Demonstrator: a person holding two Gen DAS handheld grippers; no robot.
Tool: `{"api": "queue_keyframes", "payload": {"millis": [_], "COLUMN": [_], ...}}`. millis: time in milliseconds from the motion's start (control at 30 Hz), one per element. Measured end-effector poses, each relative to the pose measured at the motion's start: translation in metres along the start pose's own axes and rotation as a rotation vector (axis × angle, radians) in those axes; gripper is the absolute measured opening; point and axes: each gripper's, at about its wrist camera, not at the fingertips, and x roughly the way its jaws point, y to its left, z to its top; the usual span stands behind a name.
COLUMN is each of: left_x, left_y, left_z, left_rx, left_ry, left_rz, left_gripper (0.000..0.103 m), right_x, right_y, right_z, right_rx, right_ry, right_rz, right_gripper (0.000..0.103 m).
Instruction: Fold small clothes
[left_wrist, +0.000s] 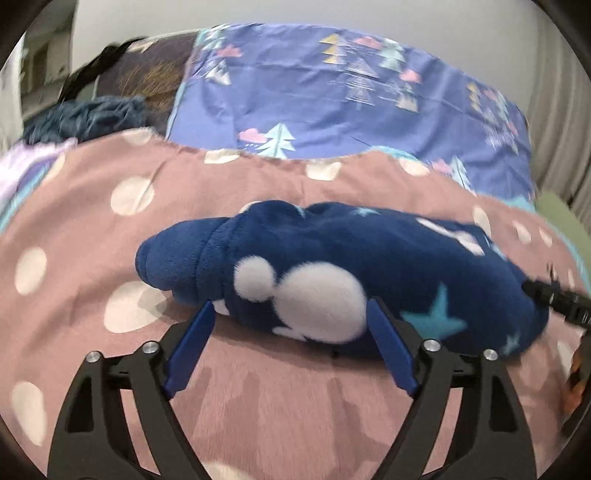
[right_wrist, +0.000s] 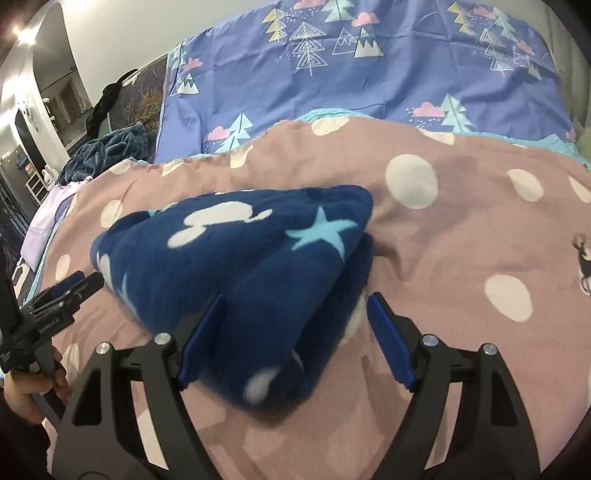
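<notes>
**Both grippers spread wide at a folded fleece garment on a bed**

A pink blanket with pale dots (left_wrist: 92, 229) covers the near part of a bed; beyond it lies a lilac sheet printed with trees and clouds (left_wrist: 332, 92), and at the far left edge sits a crumpled teal cloth (left_wrist: 88, 118); in the middle of the pink blanket rests the navy fleece garment (left_wrist: 332, 266), patterned with white mouse-head shapes and turquoise stars, already bundled into a thick folded roll; the left gripper (left_wrist: 291, 317) points down at the garment's near edge with its blue fingers (left_wrist: 192, 343) spread wide on either side of a white patch, pressing on nothing; the right gripper (right_wrist: 295, 314) straddles the other end of the roll, likewise wide, one finger half sunk in the pile and the other clear of the fleece, so the cloth lies between them unclamped; a hand (right_wrist: 22, 391) shows at the lower left of the right wrist view, carrying the left tool; the fold looks set down and released; to finish it well, lift both tools straight away without snagging the pile, then check that the layers stay stacked and the edges square
</notes>
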Motion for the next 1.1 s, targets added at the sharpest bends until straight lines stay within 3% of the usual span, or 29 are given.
{"api": "queue_keyframes", "payload": {"millis": [133, 267, 433, 533, 700, 833, 967, 1100], "left_x": [-0.038, -0.103, -0.163, -0.202, -0.258, -0.299, -0.333, -0.363], "left_y": [-0.034, -0.059, -0.095, -0.113, -0.132, -0.154, -0.168, -0.182], "left_z": [-0.015, -0.05, -0.091, -0.112, -0.131, -0.143, -0.156, -0.169], "left_rx": [0.096, 0.074, 0.133, 0.102, 0.064, 0.139, 0.179, 0.228], "left_ry": [-0.051, -0.115, -0.138, -0.153, -0.214, -0.252, -0.292, -0.334], "left_rz": [-0.035, -0.078, -0.122, -0.137, -0.119, -0.036, -0.049, -0.012], "left_gripper": [0.092, 0.102, 0.102, 0.102, 0.102, 0.102, 0.102, 0.102], "right_x": [-0.041, -0.102, -0.182, -0.227, -0.291, -0.323, -0.347, -0.367], "right_y": [0.013, 0.029, 0.036, 0.034, 0.028, 0.024, 0.025, 0.026], "right_z": [-0.024, -0.079, -0.155, -0.186, -0.209, -0.219, -0.229, -0.237], "right_rx": [-0.043, -0.188, -0.328, -0.304, -0.203, -0.144, -0.126, -0.109], "right_ry": [-0.032, -0.089, -0.2, -0.266, -0.323, -0.332, -0.347, -0.36], "right_rz": [-0.013, -0.074, -0.186, -0.211, -0.193, -0.172, -0.159, -0.138], "right_gripper": [0.085, 0.091, 0.101, 0.101, 0.101, 0.101, 0.101, 0.101]}}
